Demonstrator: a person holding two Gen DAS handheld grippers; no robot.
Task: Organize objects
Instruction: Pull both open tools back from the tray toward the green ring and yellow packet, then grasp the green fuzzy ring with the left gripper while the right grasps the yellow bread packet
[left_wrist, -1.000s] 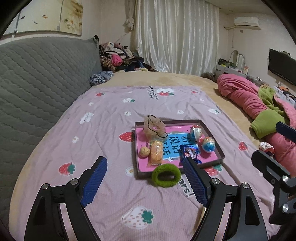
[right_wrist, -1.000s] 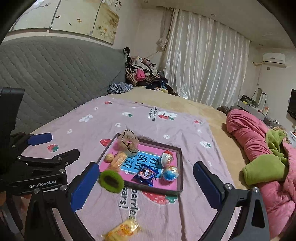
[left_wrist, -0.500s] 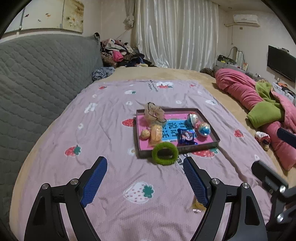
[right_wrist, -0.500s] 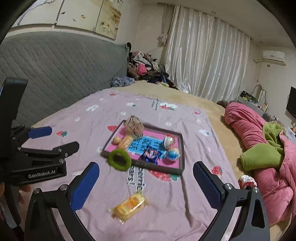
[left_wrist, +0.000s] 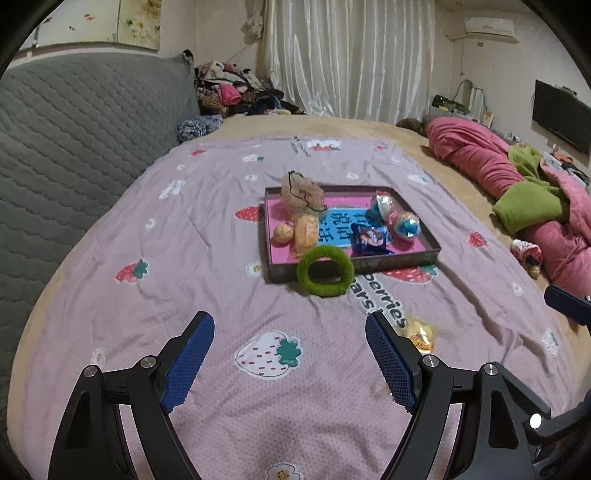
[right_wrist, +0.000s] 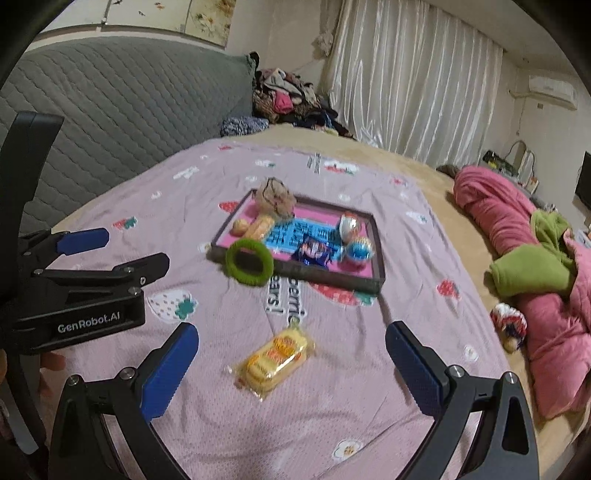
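Note:
A dark-rimmed tray (left_wrist: 406, 263) (right_wrist: 380, 251) with a pink floor lies on the purple strawberry bedspread and holds several snacks and a brown pouch (left_wrist: 301, 194). A green fuzzy ring (left_wrist: 325, 271) (right_wrist: 249, 261) leans against the tray's near rim. A yellow wrapped snack (right_wrist: 275, 357) (left_wrist: 421, 334) lies on the spread nearer to me. My left gripper (left_wrist: 290, 325) stands open over bare bedspread, short of the ring. My right gripper (right_wrist: 291, 341) is open, with the yellow snack lying between its blue pads (right_wrist: 168, 369), untouched. The left gripper also shows at the left edge of the right wrist view.
A grey quilted headboard (left_wrist: 74, 140) runs along the left. Pink and green bedding (left_wrist: 524, 192) is bunched at the right, with a small red-and-white bundle (right_wrist: 509, 323) beside it. Clothes are piled (left_wrist: 229, 92) at the far end before white curtains.
Both grippers have drawn back from the tray and sunk lower. The ring and tray now sit farther ahead, and the yellow snack has come between the right gripper's fingers.

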